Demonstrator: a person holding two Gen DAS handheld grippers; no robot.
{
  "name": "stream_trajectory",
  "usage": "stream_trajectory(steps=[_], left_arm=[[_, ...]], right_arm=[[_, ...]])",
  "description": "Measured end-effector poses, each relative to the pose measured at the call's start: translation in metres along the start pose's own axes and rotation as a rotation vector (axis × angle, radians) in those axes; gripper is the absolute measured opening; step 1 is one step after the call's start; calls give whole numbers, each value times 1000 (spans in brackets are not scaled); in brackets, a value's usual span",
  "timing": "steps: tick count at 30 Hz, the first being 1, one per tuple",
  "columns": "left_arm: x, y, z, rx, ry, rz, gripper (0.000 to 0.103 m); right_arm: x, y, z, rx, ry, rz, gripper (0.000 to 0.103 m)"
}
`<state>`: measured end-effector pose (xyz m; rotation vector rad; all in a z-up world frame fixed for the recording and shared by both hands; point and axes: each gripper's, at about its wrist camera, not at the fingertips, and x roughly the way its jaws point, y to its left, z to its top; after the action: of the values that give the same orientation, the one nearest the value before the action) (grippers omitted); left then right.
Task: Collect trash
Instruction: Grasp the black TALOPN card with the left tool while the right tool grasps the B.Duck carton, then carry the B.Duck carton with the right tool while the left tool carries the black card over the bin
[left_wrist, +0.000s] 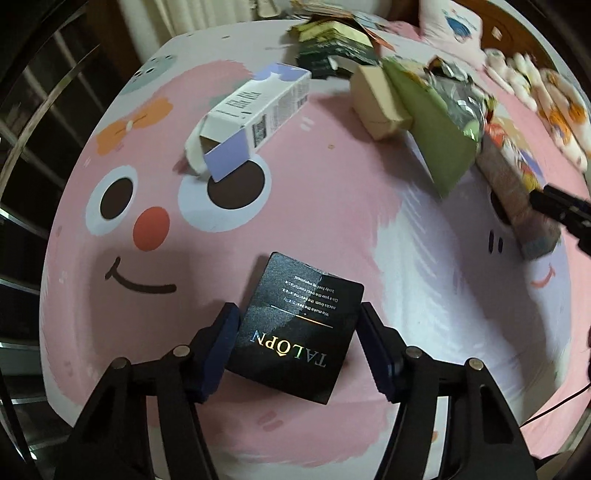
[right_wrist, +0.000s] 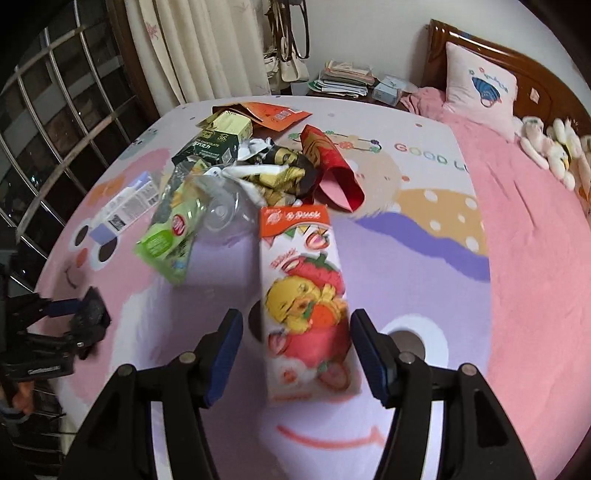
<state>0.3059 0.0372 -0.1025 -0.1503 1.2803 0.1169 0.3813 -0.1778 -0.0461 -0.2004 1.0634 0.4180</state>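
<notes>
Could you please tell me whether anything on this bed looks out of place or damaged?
Yes. Packaging litters the cartoon bedsheet: a white and purple carton lies on its side with an end flap torn open, and crumpled wrappers, a green packet and a chocolate box form an untidy heap.

Left gripper (left_wrist: 297, 341) and right gripper (right_wrist: 295, 349), black linkage arms, blue pads, silver pivot pins
</notes>
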Motion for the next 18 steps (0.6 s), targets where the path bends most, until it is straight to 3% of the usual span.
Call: stream_trajectory(steps=[7,9,18], left_arm=[[-22,-1,-6,-85,-23,-28,59],[-31,-7,-4,-95,-37,-30,58],[-73,-23,-14,-91,-97,-91,58]], right_arm=[[25,-3,6,-21,62,-20,61],[27,-3,5,-19,77,-6,52],[-15,-6,-12,65,33,42,51]])
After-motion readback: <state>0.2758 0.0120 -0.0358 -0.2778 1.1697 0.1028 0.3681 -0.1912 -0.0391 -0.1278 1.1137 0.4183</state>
